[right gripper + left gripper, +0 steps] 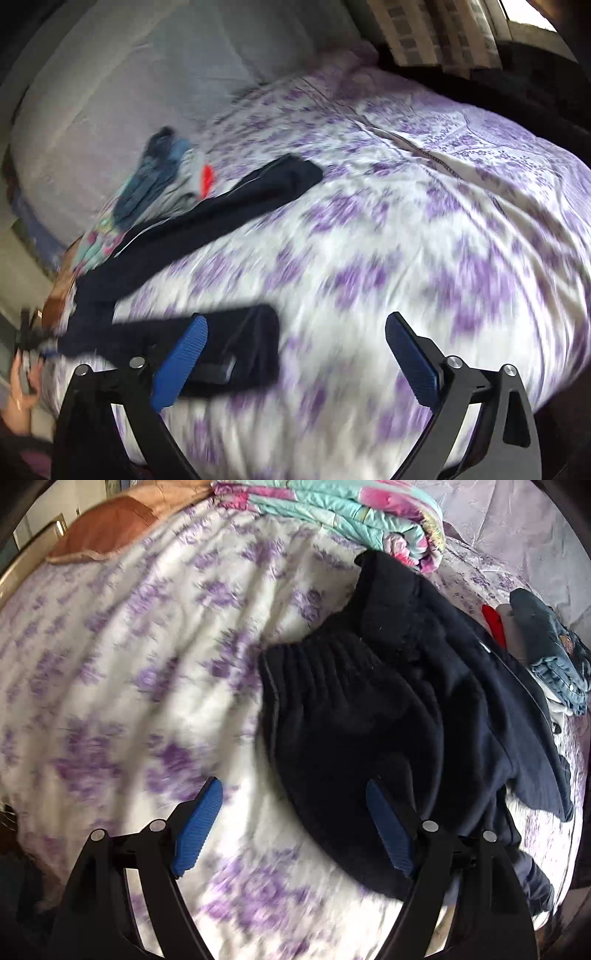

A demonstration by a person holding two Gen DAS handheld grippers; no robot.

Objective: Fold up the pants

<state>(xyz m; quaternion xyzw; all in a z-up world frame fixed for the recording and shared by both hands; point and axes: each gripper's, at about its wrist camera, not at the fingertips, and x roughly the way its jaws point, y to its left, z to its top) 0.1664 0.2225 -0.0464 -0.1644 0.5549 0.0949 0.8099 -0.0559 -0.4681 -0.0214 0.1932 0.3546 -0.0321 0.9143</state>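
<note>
Dark navy pants [369,701] lie crumpled on the white and purple flowered bedspread [129,664], ribbed waistband toward the middle of the bed. My left gripper [293,786] hangs open above them, its right finger over the dark cloth and its left finger over bare bedspread. Nothing is pinched between the pads. In the right wrist view the pants [184,240] stretch away to the upper right, with one leg end [251,347] lying just behind the left fingertip. My right gripper [297,319] stands wide open over the bedspread [406,240], holding nothing.
A folded turquoise and pink quilt [351,509] and a brown pillow [107,528] lie at the head of the bed. A heap of jeans [554,646] with something red [493,620] sits beyond the pants. A person's hand [22,387] shows at the left edge.
</note>
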